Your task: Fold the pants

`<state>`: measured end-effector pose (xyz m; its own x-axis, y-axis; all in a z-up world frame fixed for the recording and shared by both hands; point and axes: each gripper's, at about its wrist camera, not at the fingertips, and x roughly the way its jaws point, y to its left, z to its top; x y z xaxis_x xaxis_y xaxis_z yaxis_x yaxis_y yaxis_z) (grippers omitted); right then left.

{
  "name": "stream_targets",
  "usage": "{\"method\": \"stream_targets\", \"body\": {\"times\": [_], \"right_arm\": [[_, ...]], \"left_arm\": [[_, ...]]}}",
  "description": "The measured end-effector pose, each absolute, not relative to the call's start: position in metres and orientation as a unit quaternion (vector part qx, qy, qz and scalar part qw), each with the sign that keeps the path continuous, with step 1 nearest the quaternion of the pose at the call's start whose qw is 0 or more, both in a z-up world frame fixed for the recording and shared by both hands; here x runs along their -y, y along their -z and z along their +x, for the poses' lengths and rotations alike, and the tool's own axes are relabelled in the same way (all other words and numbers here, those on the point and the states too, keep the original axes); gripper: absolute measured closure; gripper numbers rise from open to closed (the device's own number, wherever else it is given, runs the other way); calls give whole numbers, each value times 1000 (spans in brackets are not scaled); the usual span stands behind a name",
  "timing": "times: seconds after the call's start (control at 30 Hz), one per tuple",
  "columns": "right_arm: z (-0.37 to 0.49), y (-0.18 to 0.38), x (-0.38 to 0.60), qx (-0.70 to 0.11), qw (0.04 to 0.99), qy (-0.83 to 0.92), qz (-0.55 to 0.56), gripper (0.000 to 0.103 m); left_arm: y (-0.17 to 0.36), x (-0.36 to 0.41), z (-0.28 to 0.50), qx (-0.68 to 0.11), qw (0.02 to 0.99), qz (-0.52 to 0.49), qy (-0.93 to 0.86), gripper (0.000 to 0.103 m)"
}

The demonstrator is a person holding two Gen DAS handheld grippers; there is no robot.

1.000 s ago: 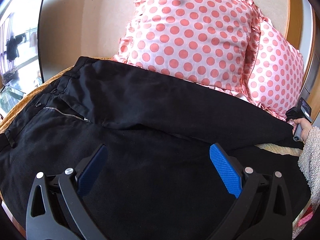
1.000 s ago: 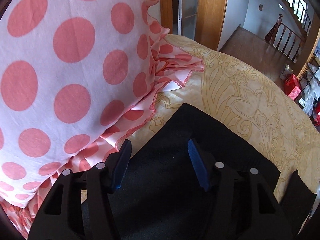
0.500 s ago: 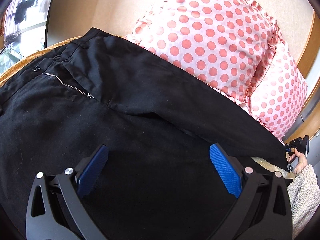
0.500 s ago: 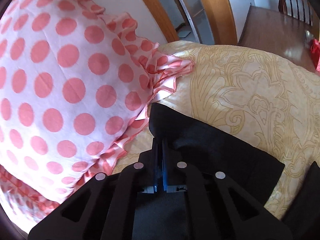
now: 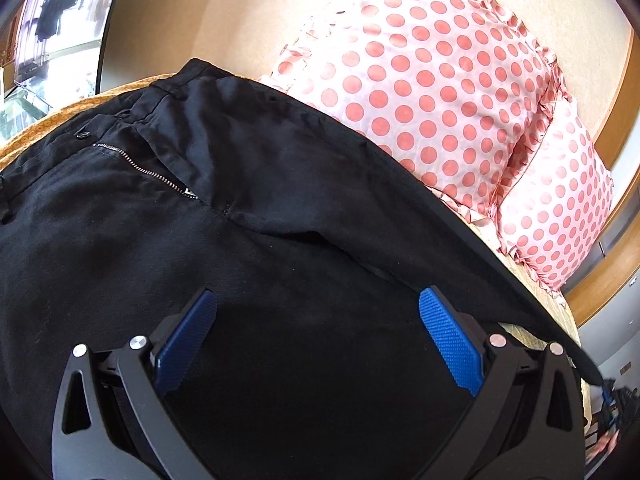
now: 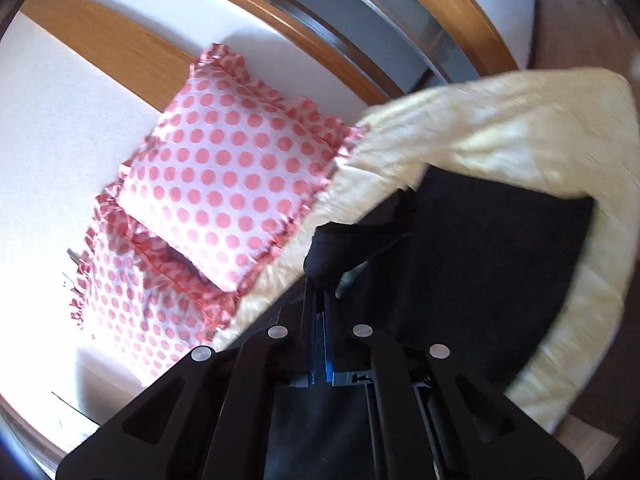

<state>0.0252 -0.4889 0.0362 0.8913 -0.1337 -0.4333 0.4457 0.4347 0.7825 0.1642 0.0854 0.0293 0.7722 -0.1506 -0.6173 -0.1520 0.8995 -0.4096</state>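
Note:
Black pants lie spread across the bed, with the zipper and waistband at the upper left of the left wrist view. My left gripper hovers open over the dark cloth, and nothing sits between its blue pads. In the right wrist view my right gripper is shut on the hem of one pant leg, lifted off the bed. More of the pants lies flat below it. That leg stretches taut toward the right edge of the left wrist view.
Two pink polka-dot pillows lean against the wall at the head of the bed. A pale yellow patterned bedspread covers the mattress. A wooden door frame and floor lie beyond the bed's edge.
My right gripper closed on the pant-leg hem, then swept away from the pillows, lifting and pulling the leg taut. My left gripper rolled slightly and stayed open over the pants.

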Motion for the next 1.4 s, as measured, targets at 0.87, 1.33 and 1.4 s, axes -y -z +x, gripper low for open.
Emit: {"method": "stream_targets", "body": {"times": [0.87, 1.33, 1.4], "right_arm": [[38, -26, 497, -197, 830, 228, 470, 100], [9, 10, 513, -185, 800, 265, 506, 100], [8, 12, 514, -186, 800, 264, 506, 100]], "left_arm": [[-34, -83, 170, -353, 915, -195, 9, 2], [-98, -166, 297, -383, 886, -263, 7, 2], [-92, -175, 343, -419, 865, -275, 2, 3]]}}
